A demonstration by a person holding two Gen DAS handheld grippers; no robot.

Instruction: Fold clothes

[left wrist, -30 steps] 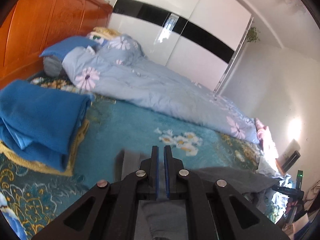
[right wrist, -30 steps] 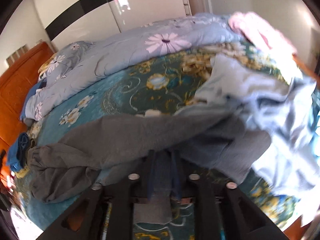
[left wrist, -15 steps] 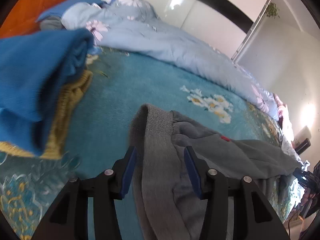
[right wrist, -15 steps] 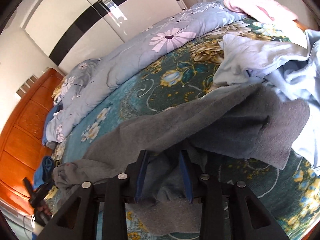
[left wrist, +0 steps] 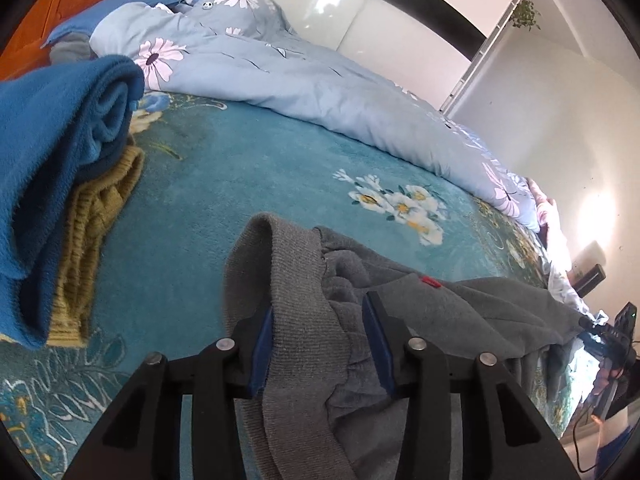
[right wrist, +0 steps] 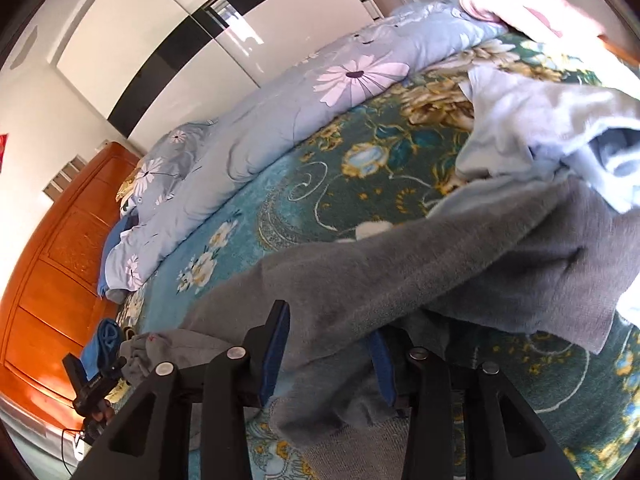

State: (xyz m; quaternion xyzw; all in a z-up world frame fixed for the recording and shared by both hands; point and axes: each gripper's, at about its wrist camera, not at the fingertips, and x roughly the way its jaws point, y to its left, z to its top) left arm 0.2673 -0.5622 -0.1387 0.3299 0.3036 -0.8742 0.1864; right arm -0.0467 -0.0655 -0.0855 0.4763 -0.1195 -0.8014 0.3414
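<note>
Sweeping from the left of the left wrist view: a folded blue fleece [left wrist: 60,160] sits on an olive knit [left wrist: 96,224], likely finished pieces stacked aside. Centre frame, the grey garment [left wrist: 360,300] lies on the teal bedspread [left wrist: 240,160], its ribbed band between the left gripper [left wrist: 320,344] fingers, which are closing without clamping yet. Upper right, a pale blue quilt [left wrist: 320,80] is bunched out of the way. In the right wrist view, the right gripper [right wrist: 328,352] is easing open, grey cloth draped loosely between its fingers. Far right, pale laundry [right wrist: 540,128] waits. Which part of the garment this is stays hidden under folds.
</note>
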